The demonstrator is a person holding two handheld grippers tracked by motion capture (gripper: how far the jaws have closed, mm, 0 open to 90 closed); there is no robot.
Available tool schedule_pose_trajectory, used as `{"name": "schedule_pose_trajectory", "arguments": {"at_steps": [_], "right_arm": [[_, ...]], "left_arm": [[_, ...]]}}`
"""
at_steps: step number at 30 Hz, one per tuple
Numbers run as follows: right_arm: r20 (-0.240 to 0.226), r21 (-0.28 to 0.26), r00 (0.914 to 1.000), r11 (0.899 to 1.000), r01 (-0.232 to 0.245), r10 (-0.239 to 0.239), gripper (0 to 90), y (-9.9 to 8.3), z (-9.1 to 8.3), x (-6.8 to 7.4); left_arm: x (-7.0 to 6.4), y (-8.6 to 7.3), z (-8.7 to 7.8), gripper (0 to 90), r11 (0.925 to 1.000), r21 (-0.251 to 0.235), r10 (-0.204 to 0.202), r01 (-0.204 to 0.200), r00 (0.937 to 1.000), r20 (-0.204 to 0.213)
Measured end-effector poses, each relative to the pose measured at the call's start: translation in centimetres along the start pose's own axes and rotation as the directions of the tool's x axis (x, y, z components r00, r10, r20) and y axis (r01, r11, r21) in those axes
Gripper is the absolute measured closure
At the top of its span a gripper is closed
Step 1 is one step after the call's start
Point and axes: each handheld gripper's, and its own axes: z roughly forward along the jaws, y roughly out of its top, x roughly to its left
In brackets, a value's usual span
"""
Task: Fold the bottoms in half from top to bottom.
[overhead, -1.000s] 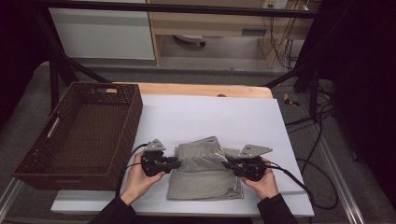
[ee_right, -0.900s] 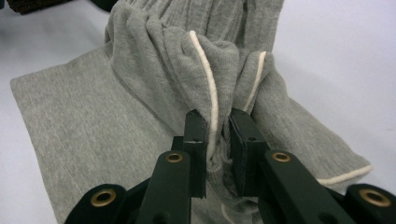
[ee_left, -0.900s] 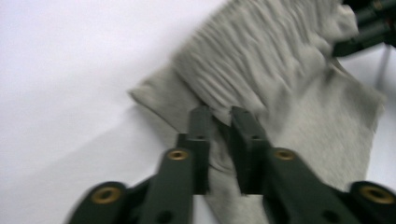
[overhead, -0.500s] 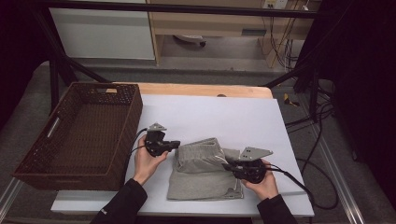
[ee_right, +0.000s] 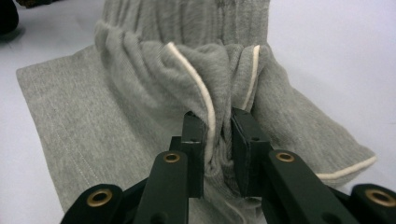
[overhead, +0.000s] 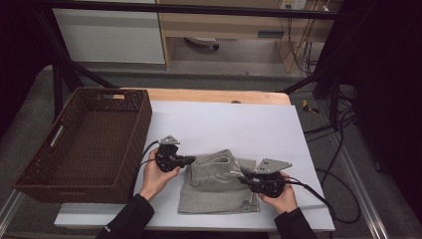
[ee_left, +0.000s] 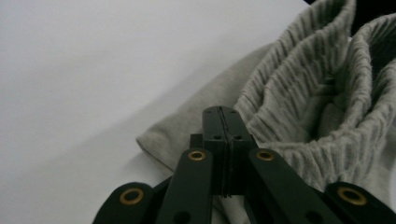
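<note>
High view: the grey garment [overhead: 219, 186] lies on the white table [overhead: 239, 119], near edge, just right of the brown basket [overhead: 84, 144]. Its long axis runs left to right between the two hands. The left gripper [overhead: 188, 160] sits at the garment's far-left corner, pointing right; the right gripper [overhead: 245, 180] comes in from the right side, pointing left into the bunched waistband. Each is at the cloth, so neither hand is the nearer one.

Left gripper view: the left gripper [ee_left: 223, 140] has its jaws pressed tight together, with no cloth visible between them. The garment [ee_left: 299, 121] lies beyond and to the right of the tips, its flat edge passing just under them, ribbed band rising further off.

Right gripper view: the right gripper [ee_right: 219, 140] is pinching a gathered fold of the garment [ee_right: 196, 84], white-piped hem caught between the jaws, the rest stretching straight ahead.

Judgement: the left must open before it takes that corner.
</note>
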Motion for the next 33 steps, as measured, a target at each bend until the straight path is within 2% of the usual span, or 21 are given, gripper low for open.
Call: {"name": "schedule_pose_trajectory", "arguments": {"at_steps": [7, 14, 19, 22, 24, 26, 29, 33], "right_arm": [[-0.001, 0.002, 0.9999, 1.000, 0.013, -0.013, 73.1, -0.1, -0.4, 0.3], [-0.007, -0.011, 0.9999, 1.000, -0.012, 0.012, 65.7, 0.0, -1.0, 0.5], [-0.009, -0.041, 0.9993, 0.998, -0.037, 0.037, 59.6, 0.3, -2.2, 0.4], [-0.002, -0.063, 0.9989, 0.997, -0.047, 0.047, 62.6, 0.4, -3.0, 0.4], [0.005, -0.079, 0.9982, 0.995, -0.059, 0.060, 71.6, 0.4, -3.2, 0.3], [0.015, -0.079, 0.9964, 0.993, -0.082, 0.084, 81.1, 0.5, -3.1, 0.3], [0.010, -0.063, 0.9947, 0.993, -0.101, 0.102, 88.0, 0.5, -2.4, 0.5], [0.003, -0.065, 0.9927, 0.991, -0.120, 0.121, 88.4, 0.9, -1.4, 0.9]], "left_arm": [[-1.2, -1.0, -0.9, 90.0, 0.9995, 0.007, 0.029, -0.029, 0.9977, 0.062], [-2.9, -2.0, -1.2, 90.0, 0.9962, 0.030, 0.079, -0.081, 0.9944, 0.070], [-3.6, -2.3, -1.0, 90.0, 0.9926, 0.048, 0.108, -0.112, 0.9914, 0.073], [-3.5, -2.1, -0.5, 89.5, 0.9928, 0.044, 0.108, -0.111, 0.9921, 0.063], [-3.5, -1.8, -0.1, 89.1, 0.9931, 0.045, 0.106, -0.108, 0.9927, 0.058], [-3.8, -1.8, 0.3, 89.1, 0.9917, 0.055, 0.113, -0.117, 0.9911, 0.070], [-4.6, -2.2, 0.6, 89.6, 0.9856, 0.079, 0.144, -0.150, 0.9865, 0.079], [-5.8, -3.0, 0.7, 89.7, 0.9756, 0.107, 0.183, -0.192, 0.9795, 0.084]]}}
